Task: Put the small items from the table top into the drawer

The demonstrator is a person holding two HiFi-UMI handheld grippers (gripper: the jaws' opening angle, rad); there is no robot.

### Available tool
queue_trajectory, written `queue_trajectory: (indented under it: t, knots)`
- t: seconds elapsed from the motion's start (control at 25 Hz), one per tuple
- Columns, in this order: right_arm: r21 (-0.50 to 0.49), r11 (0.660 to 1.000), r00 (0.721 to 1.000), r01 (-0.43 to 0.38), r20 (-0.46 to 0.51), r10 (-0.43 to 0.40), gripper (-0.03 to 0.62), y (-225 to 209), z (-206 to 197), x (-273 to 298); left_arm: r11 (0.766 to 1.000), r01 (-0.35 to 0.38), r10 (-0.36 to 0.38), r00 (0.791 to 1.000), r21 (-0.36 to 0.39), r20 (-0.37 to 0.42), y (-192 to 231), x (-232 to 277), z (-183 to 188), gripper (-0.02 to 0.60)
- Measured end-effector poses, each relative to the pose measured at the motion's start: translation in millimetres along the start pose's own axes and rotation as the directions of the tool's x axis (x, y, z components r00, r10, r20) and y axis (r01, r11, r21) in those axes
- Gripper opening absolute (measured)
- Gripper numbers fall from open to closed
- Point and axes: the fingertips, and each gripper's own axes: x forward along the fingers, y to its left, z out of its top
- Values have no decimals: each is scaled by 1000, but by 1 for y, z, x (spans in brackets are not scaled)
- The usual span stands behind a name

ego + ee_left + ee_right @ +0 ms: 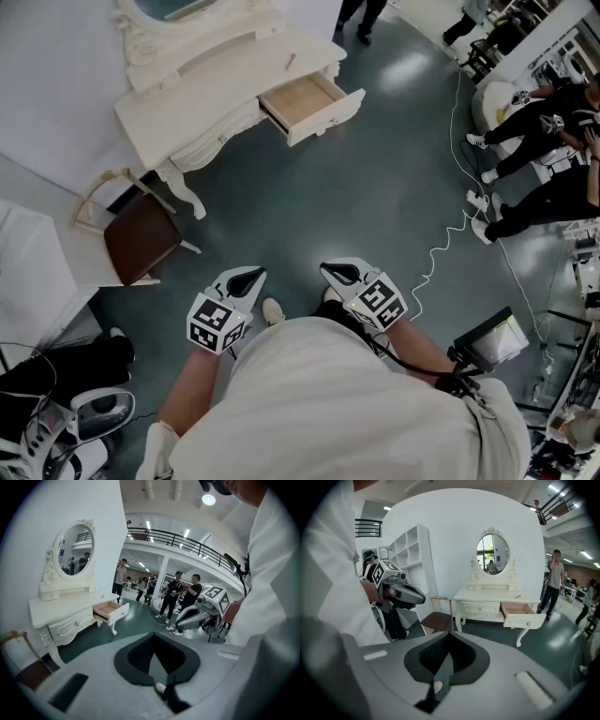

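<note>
Standby, well apart from the open cream wooden drawer [302, 101].
I hold left tool [251, 275] and right tool [328, 271] with jaws together, empty.

White shirt [356, 403], grey left claw [249, 275] and right claw [330, 270] with marker cubes [216, 323].

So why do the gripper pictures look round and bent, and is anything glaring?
Left gripper view: a round wide-lens picture with black corners; the balcony railing bows and a ceiling lamp flares. Right gripper view: same round frame, the white wall bulging. Head view: little bending, a pale sheen on the floor, and the dressing table nearly washed out.
</note>
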Motion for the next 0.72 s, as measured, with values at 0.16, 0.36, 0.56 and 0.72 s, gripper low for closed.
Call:
queue_trajectory:
  t: [0.16, 0.36, 0.56, 0.72]
  knots:
    - [-4, 1000, 1000, 17, -10, -17, 0, -7, 19, 10, 1000, 7, -7, 1000, 12, 21, 20, -1, 16, -6]
    - [-16, 1000, 999, 18, -29, -18, 0, -6, 28, 12, 1000, 9, -9, 999, 3, 49, 24, -6, 25, -6]
    - [-12, 1000, 1000, 5, -23, -6, 0, -26, 25, 23, 1000, -9, 9, 999, -1, 50, 34, 9, 30, -6]
    - [0, 1000, 1000, -15, 18, 15, 2, -64, 35, 32, 1000, -30, 30, 999, -2, 35, 45, 31, 46, -6]
